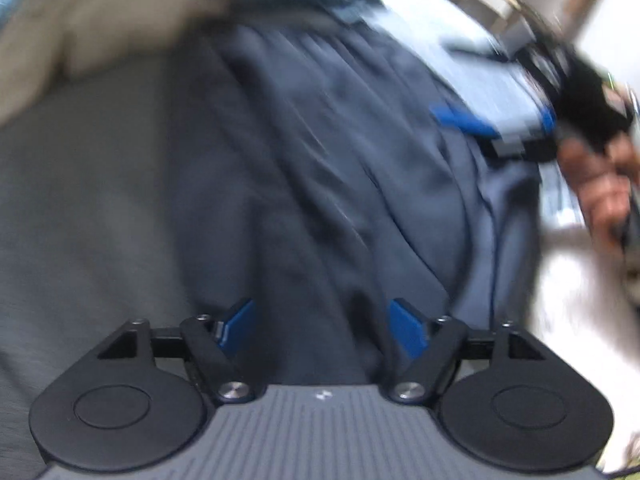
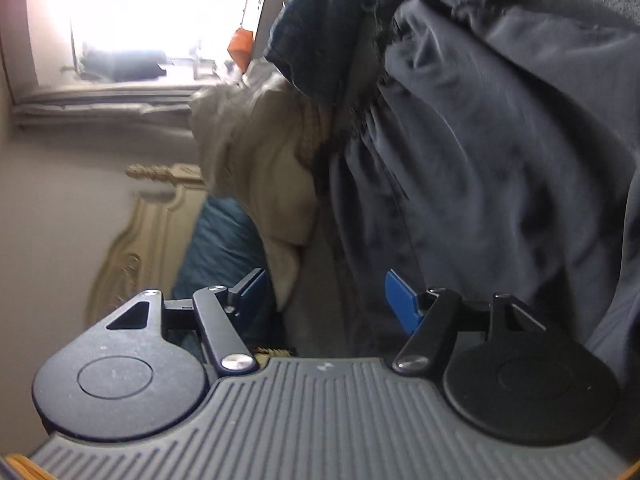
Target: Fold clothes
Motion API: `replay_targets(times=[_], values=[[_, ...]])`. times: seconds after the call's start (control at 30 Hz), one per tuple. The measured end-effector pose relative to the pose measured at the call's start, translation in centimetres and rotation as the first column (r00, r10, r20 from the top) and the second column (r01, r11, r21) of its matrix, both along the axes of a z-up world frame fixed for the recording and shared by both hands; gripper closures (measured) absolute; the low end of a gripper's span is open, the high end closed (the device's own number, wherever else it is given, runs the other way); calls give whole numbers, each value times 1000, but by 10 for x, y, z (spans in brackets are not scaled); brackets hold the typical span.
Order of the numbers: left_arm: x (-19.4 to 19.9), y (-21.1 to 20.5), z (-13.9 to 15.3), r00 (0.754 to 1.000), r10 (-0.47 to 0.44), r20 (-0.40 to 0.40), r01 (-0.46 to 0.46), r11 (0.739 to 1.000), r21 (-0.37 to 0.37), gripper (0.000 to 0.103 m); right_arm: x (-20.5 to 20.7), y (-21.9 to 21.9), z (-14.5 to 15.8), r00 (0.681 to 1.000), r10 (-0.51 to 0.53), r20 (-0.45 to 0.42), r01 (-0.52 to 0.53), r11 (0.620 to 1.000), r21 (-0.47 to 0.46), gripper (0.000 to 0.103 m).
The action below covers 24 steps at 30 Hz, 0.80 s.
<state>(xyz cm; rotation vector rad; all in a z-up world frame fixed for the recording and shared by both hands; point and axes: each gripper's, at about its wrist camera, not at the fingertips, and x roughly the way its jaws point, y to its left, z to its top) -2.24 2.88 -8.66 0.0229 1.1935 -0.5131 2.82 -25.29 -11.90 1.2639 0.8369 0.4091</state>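
A: Where is the garment?
B: The dark garment (image 1: pixel 320 152) lies rumpled across the grey bed (image 1: pixel 80 200), a beige cloth (image 1: pixel 80 20) by its far edge.
A: The grippers?
B: Left gripper (image 1: pixel 322 326) stands apart over the folds, gripping nothing. Right gripper (image 2: pixel 324 300) likewise parted, empty beside the garment.

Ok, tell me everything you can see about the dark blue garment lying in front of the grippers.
The dark blue garment is thin, soft-looking cloth, rumpled into long folds and creases, with a gathered, puckered band visible in the right wrist view. It lies spread loosely over a grey bed cover, beside a cream garment. Its exact type is unclear through the blur. It is not folded yet.
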Motion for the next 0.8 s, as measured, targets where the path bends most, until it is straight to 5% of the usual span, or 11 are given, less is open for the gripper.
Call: replay_targets(times=[0.23, 0.37, 0.6, 0.8], values=[[-2, -14, -26, 996, -33, -81, 35, 999, 29, 63, 3, 7, -8, 999, 27, -29, -30, 997, -73, 38], [-5, 2, -29, 995, 14, -95, -14, 1000, 5, 93, 5, 12, -18, 996, 54, -67, -59, 995, -76, 38], [-25, 58, -14, 980, 186, -71, -190, 980, -53, 101, 3, 11, -23, 994, 72, -84, -78, 994, -73, 38], [-51, 137, 20, 904, 428, 4, -424, 897, -122, 101, 5, 14, -23, 993, 84, -84, -91, 992, -89, 38]])
